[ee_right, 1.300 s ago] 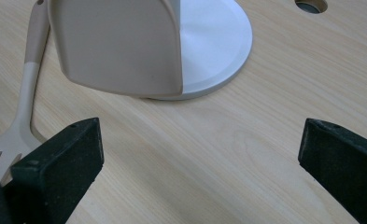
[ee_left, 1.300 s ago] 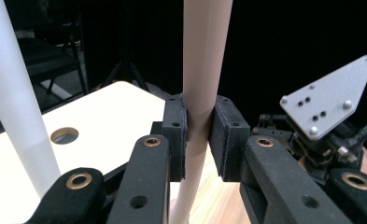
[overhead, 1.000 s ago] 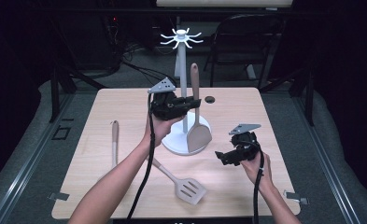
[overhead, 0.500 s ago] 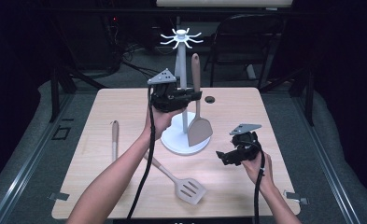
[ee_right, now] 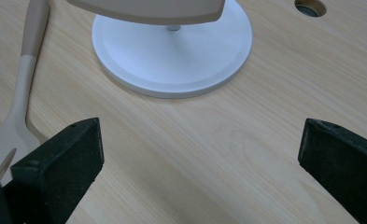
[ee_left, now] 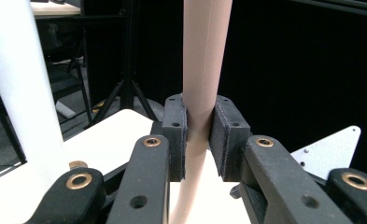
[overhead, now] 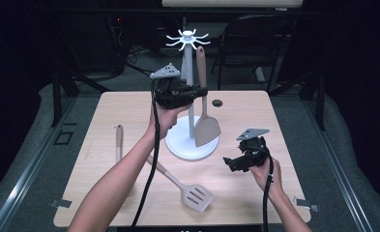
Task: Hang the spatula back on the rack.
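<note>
Three utensils were present: one solid spatula (overhead: pixel 206 126), one slotted spatula (overhead: pixel 196 195), one handle (overhead: pixel 119 142). The left gripper (overhead: pixel 199 91) clamped the solid spatula beside one stand (overhead: pixel 191 96); the right gripper (overhead: pixel 228 163) stood apart, empty.

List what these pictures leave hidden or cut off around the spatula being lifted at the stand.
- Spatula handle top: left gripper view, cut by the upper edge; whether it hangs on a hook cannot be told.
- Left claw pads: high view, hidden by the hand.
- Stand pole: right gripper view, hidden behind the spatula blade.
- Slotted turner head: right gripper view, cut by the left edge and the right claw.
</note>
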Demonstrator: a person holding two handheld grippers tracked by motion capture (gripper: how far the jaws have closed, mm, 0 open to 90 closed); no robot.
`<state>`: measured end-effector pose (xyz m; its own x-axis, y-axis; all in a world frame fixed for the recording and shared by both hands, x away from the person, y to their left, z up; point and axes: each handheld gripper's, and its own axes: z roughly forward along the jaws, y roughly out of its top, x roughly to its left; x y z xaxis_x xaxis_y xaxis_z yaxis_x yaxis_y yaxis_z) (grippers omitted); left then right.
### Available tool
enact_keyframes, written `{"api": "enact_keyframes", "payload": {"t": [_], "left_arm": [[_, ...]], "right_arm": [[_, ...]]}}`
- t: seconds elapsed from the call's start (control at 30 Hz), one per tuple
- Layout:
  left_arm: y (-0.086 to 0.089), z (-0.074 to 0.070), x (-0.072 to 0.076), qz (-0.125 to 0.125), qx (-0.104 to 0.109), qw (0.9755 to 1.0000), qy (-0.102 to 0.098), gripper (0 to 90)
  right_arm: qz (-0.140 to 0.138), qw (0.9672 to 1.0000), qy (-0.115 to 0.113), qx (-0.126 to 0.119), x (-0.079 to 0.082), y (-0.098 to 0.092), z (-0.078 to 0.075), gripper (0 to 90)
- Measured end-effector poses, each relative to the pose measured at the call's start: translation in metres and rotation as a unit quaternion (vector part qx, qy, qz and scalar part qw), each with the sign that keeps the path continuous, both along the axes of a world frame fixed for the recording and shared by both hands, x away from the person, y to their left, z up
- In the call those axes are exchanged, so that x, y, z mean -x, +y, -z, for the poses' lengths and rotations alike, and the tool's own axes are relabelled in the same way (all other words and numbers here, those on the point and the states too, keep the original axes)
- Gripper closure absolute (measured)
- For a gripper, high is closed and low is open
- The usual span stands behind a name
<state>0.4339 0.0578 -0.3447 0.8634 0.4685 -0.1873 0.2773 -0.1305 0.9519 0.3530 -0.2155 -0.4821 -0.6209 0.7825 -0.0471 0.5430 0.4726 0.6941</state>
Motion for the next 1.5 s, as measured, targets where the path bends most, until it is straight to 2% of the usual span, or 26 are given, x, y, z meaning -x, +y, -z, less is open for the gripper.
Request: {"api": "enact_keyframes", "payload": {"t": [0.5, 0.7, 0.8, 1.03, 1.5], "left_arm": [[0.002, 0.002, -0.007, -0.008, 0.003, 0.9999, 0.008, 77.4], [0.003, 0.002, -0.009, -0.013, -0.002, 0.9999, 0.007, 77.3], [0.003, 0.002, -0.011, -0.018, -0.012, 0.9998, 0.004, 77.3], [0.004, 0.005, -0.014, -0.028, -0.014, 0.9995, 0.006, 77.3], [0.006, 0.010, -0.015, -0.046, -0.024, 0.9985, -0.019, 76.8]], "right_arm": [[-0.001, 1.0000, 0.003, 0.005, -0.001, 0.000, 0.000, 0.0], [-0.002, 1.0000, 0.005, 0.003, -0.001, 0.000, 0.001, 0.0], [-0.001, 1.0000, 0.004, 0.000, -0.001, 0.000, 0.002, 0.0], [-0.002, 1.0000, 0.007, 0.002, -0.001, -0.001, 0.001, 0.0], [-0.004, 0.9999, 0.009, 0.004, -0.001, 0.000, 0.003, 0.0]]}}
